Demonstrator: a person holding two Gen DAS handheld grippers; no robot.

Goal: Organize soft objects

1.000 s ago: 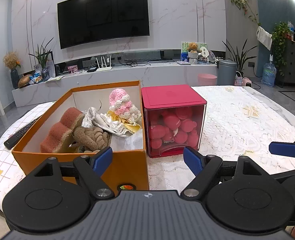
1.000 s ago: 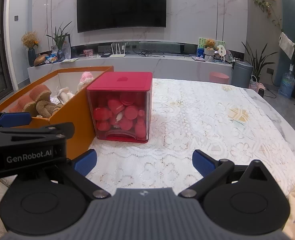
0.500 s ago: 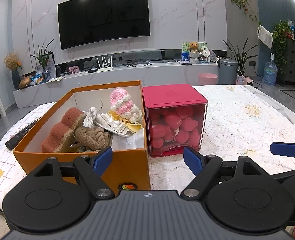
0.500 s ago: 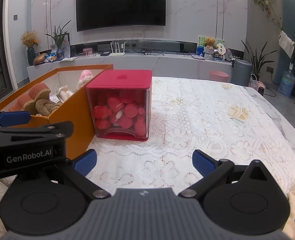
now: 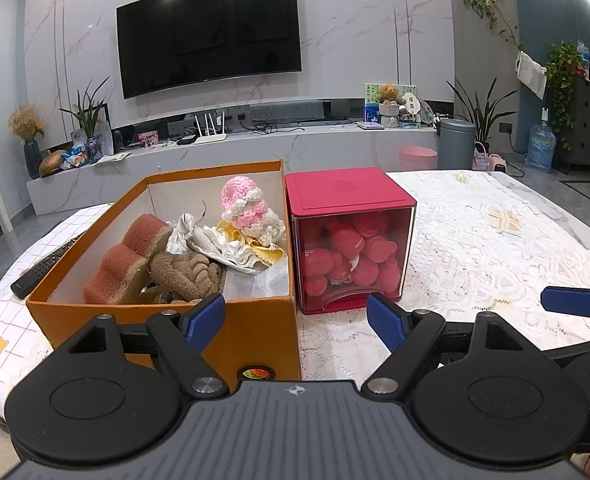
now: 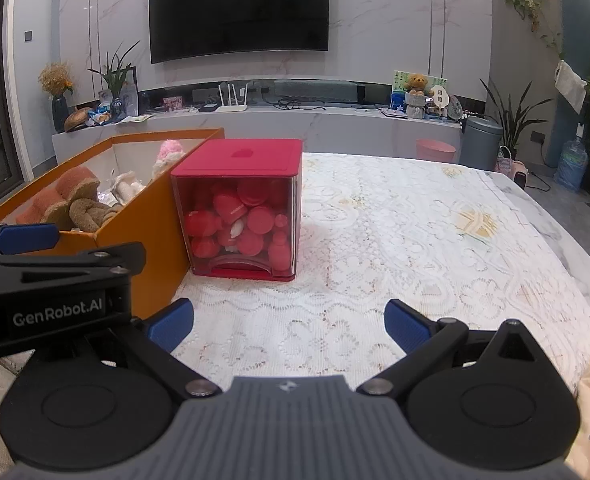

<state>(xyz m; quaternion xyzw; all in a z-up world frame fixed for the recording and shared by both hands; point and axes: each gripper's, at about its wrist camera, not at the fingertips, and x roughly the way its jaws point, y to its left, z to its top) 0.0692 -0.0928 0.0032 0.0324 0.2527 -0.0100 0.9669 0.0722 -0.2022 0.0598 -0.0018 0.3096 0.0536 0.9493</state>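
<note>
Two grippers hang side by side at the near edge of the surface, and neither has anything in it.

From the left wrist: the left gripper (image 5: 296, 317) is spread wide and empty, aimed at the seam between the orange box (image 5: 167, 320) and the red bin (image 5: 351, 240). The soft things sit in the orange box: a rust-coloured plush slipper (image 5: 129, 258), a brown knotted plush (image 5: 185, 274), crumpled white cloth (image 5: 219, 244), and a pink-and-white crochet doll (image 5: 247, 210) at the back right corner. The slipper's long axis runs front-to-back along the left wall, tilted up toward the far end. The doll stands roughly upright, head up. A remote (image 5: 45, 266) lies just left of the box.

From the right wrist: the right gripper (image 6: 289, 324) is also wide and empty, over the lace-covered surface (image 6: 415, 240), pointing at the bin's clear front. The bin touches the box's right wall, lid closed.

The risk, as I see it: reaching in low, the left fingers could catch the box's front wall and shove it into the bin. The items overlap too, so a pinch on the cloth may drag the doll along.
</note>
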